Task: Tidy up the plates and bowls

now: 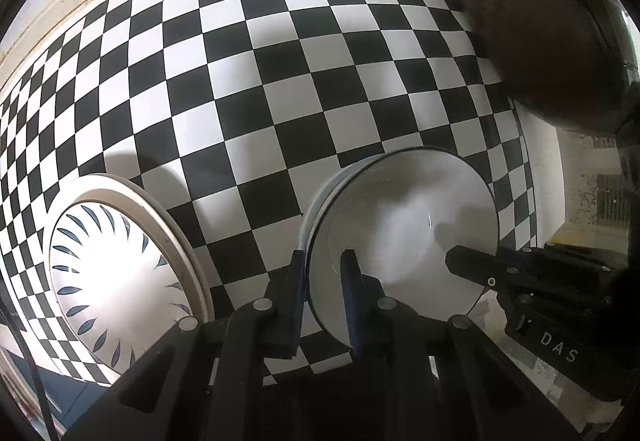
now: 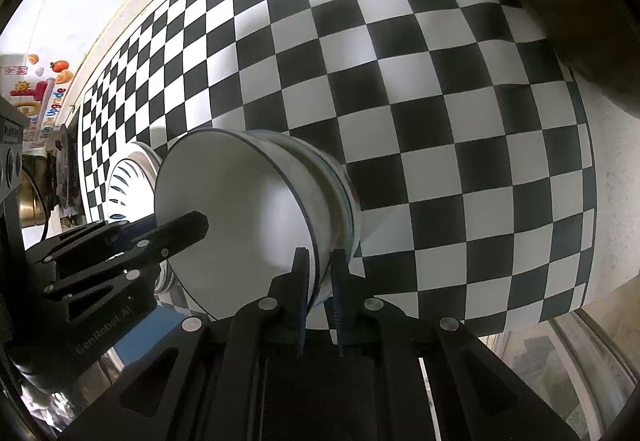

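Checkered black-and-white tabletop (image 1: 280, 81) is seen from the left wrist: a white bowl (image 1: 404, 225) is pinched at its rim by the left gripper (image 1: 324, 281), near a patterned plate (image 1: 116, 281). From the right wrist, the same bowl's rim is clamped by the right gripper (image 2: 320, 273) near the tabletop's edge.

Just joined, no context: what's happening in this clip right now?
A person with two handheld claws is working on a stack of white bowls over a checkered tablecloth. The left claw pinches the rim on one side, and the right claw pinches the rim on the opposite side. A plate with blue petal marks lies beside the stack, untouched.
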Demonstrator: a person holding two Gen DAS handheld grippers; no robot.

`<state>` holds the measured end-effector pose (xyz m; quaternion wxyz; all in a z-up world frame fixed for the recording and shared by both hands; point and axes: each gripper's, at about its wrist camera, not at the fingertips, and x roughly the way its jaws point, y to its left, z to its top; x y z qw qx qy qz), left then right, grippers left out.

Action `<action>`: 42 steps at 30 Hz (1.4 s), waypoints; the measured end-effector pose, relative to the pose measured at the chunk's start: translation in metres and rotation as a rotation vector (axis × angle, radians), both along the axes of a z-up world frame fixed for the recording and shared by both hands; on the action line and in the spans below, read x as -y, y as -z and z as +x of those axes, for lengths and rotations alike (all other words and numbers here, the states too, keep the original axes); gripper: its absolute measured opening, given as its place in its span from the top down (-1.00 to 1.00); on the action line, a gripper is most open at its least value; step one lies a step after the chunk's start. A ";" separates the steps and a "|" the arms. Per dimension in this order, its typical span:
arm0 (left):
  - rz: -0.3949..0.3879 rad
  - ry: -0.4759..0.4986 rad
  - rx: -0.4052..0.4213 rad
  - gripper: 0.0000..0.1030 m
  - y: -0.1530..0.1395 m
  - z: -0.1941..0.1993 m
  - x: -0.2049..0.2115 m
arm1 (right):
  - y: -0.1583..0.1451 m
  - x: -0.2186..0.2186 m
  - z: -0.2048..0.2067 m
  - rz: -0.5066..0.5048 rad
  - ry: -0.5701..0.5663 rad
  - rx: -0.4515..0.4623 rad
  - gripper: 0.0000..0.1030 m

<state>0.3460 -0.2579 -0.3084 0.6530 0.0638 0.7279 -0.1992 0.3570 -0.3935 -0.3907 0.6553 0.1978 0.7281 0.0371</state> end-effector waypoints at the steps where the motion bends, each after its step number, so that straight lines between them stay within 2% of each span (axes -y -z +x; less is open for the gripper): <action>1: 0.003 0.003 0.002 0.71 0.000 0.000 0.000 | 0.000 -0.001 0.001 0.003 -0.004 0.004 0.72; 32: 0.011 0.018 0.011 0.69 -0.003 -0.003 0.003 | -0.003 0.002 -0.005 -0.031 0.005 0.009 0.70; 36: 0.010 0.030 0.024 0.69 -0.014 -0.007 -0.002 | -0.015 0.002 -0.008 -0.044 0.008 0.031 0.70; 42: -0.007 0.046 0.101 0.69 -0.053 -0.013 -0.015 | -0.057 -0.003 -0.020 -0.083 -0.002 0.110 0.70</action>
